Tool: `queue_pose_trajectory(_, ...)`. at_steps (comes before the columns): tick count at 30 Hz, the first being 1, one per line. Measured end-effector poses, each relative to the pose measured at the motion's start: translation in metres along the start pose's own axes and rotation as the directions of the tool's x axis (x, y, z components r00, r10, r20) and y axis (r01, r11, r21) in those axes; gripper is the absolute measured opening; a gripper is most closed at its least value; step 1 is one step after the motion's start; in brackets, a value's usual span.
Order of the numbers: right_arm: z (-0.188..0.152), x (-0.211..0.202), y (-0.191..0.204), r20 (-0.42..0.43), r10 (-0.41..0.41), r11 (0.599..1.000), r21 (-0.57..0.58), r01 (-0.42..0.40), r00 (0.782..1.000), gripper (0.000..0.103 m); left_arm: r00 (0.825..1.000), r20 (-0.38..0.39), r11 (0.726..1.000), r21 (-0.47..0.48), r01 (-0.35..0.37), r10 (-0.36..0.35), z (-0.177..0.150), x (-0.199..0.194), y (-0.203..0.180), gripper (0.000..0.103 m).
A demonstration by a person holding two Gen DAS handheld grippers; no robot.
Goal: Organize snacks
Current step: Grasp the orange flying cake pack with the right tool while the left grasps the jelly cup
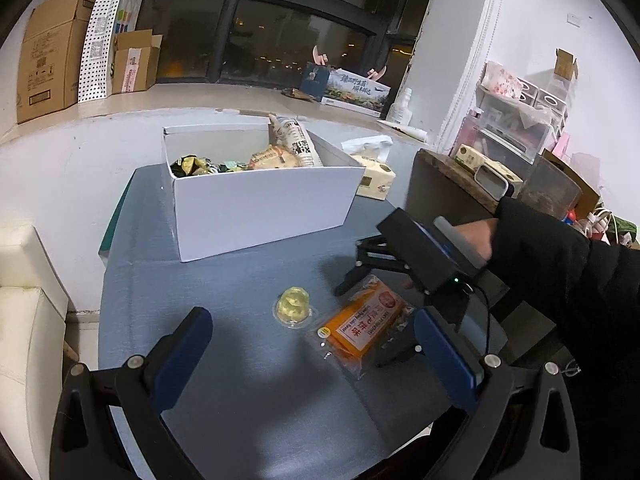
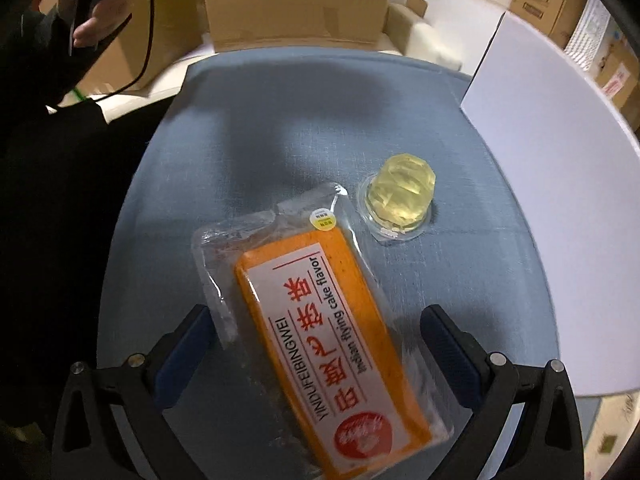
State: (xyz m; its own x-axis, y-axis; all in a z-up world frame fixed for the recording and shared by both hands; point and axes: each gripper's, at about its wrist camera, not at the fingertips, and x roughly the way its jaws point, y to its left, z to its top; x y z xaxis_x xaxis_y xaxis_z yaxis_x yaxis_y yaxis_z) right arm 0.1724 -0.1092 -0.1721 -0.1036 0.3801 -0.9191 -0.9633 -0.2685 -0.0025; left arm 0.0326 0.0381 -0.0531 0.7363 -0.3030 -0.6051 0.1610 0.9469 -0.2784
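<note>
An orange snack pack [image 2: 328, 320] in clear wrap, labelled "Indian flying cake flavor", lies on the blue-grey table [image 2: 260, 140]. My right gripper [image 2: 318, 348] is open and straddles it, one finger on each side. Just beyond the pack sits a clear yellow jelly cup [image 2: 400, 196], upside down. In the left wrist view my left gripper [image 1: 316, 356] hangs open and empty above the table's near part, with the jelly cup [image 1: 292, 306] and orange pack [image 1: 352, 332] ahead of it. There the right gripper [image 1: 366, 326] brackets the pack. A white box [image 1: 260, 200] holding several snacks stands behind.
A tissue pack [image 1: 374, 178] lies right of the white box [image 2: 560, 220]. Cardboard boxes [image 1: 52, 52] line the window ledge. A dark side table [image 1: 448, 184] with clutter stands at the right, white cushions [image 1: 24, 320] at the left. A sleeve [image 1: 560, 280] reaches in from the right.
</note>
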Motion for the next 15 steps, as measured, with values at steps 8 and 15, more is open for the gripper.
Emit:
queue_pose_trajectory(8, -0.006, -0.007, -0.022, -0.023, 0.008, 0.997, 0.083, -0.006, 1.000, 0.084, 0.999, -0.033, 1.000, -0.005, -0.016, 0.016, -0.008, 0.009, -0.003, 0.103)
queue_pose_trajectory(15, -0.028, -0.034, -0.016, 0.025, -0.064, 0.972, 0.227, 0.056, 0.998, 0.064, 0.999, -0.047, 1.000, -0.016, -0.002, 0.001, -0.008, 0.017, 0.000, 0.103)
